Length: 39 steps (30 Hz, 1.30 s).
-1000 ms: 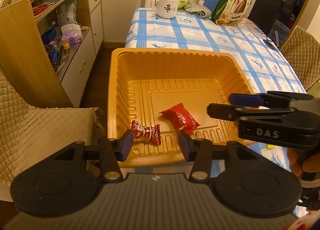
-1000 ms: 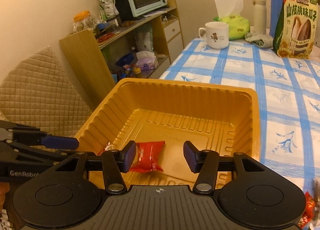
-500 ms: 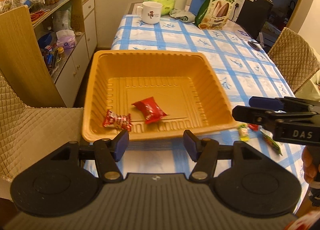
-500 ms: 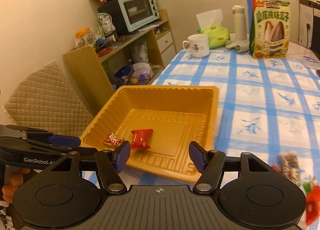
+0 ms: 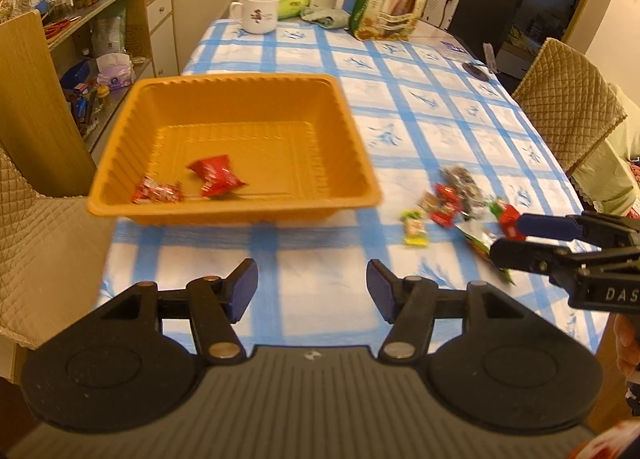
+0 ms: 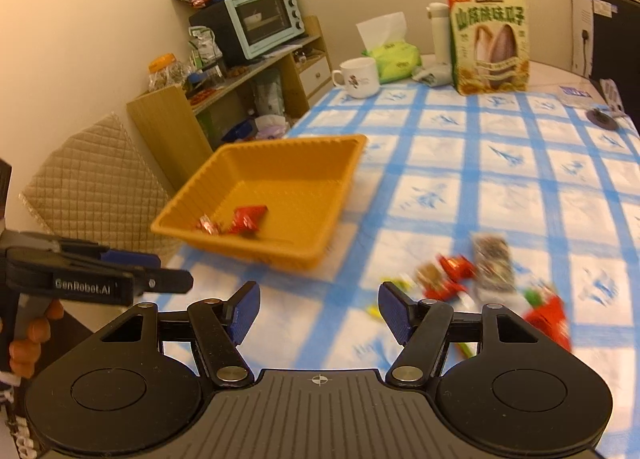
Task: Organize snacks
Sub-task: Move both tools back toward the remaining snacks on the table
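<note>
Left gripper [image 5: 312, 285] wide, holding nothing, over the blue-checked cloth surface [image 5: 420, 119]. Right gripper [image 6: 318, 309] also wide & empty. Orange ribbed plastic tray [image 5: 344, 115] at 11 o'clock in left view, w/ red foil snack packet [image 5: 216, 175] & small red-white wrapped candy [image 5: 158, 192] inside. Loose wrapped snacks [image 5: 452, 199] at 2 o'clock, beside tray.

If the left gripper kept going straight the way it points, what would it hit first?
Probably the near wall of the orange tray. The left gripper is open, over bare tablecloth; depth is uncertain.
</note>
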Available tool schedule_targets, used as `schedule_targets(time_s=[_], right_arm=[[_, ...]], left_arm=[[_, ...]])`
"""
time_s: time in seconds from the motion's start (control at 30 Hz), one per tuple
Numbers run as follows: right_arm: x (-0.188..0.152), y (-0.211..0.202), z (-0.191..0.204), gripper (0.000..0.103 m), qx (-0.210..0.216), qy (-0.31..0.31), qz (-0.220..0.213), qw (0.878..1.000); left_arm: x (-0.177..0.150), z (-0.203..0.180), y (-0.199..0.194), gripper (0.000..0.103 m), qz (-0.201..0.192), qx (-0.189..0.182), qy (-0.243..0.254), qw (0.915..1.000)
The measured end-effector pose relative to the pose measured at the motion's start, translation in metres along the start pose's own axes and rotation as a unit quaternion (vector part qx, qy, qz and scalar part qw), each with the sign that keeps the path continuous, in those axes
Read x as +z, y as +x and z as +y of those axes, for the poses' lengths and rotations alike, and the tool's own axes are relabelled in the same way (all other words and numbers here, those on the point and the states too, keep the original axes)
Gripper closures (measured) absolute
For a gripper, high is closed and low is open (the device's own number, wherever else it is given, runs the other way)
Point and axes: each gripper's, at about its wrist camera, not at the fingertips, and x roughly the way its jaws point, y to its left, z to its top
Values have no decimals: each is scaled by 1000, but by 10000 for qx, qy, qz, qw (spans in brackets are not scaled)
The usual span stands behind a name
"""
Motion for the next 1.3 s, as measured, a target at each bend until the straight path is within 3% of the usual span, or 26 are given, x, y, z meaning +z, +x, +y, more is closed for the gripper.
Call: schedule_targets(time_s=[0.33, 0.67, 1.3], right_arm=[[-37, -44, -55, 37, -214, 20, 194, 9996], [-53, -56, -93, 37, -325, -121, 336, 9988], [-48, -11, -115, 38, -263, -918, 533, 9940]], left_arm=[[-23, -62, 6, 45, 39, -80, 24, 10000], [-37, -103, 19, 45, 115, -62, 48, 9999], [-43, -110, 40, 45, 77, 233, -80, 9997]])
